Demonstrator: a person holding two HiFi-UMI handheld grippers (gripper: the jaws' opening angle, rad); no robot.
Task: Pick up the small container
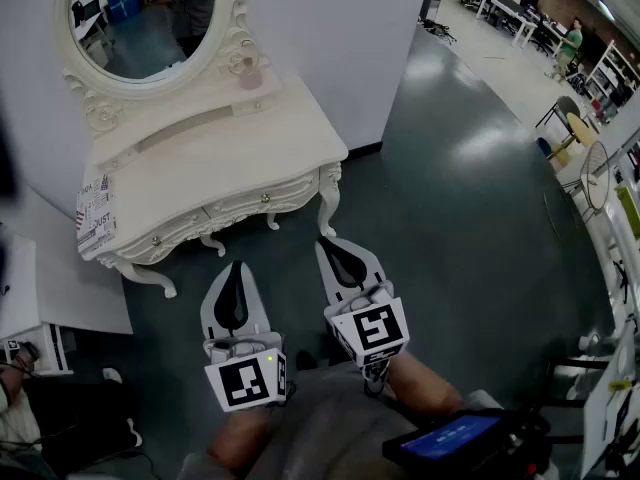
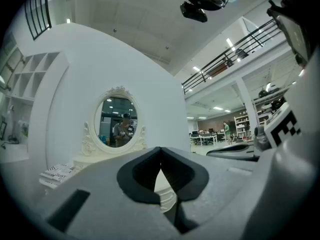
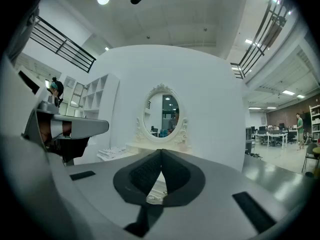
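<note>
A small pinkish container (image 1: 250, 71) stands on the raised back ledge of the white dressing table (image 1: 215, 163), just right of the oval mirror (image 1: 145, 18). Both grippers hover level over the dark floor, short of the table's front edge and well away from the container. My left gripper (image 1: 236, 265) is shut with nothing in it, its pads meeting at the tip in the left gripper view (image 2: 160, 150). My right gripper (image 1: 322, 240) is likewise shut and empty (image 3: 161, 153). The mirror (image 3: 163, 115) faces both gripper views. I cannot make out the container in either of them.
A printed paper (image 1: 96, 216) hangs over the table's left corner. A white cabinet (image 1: 45, 298) stands at the left. A device with a blue screen (image 1: 452, 438) sits at the person's waist. Desks and shelves (image 1: 600, 78) line the far right across dark floor (image 1: 470, 198).
</note>
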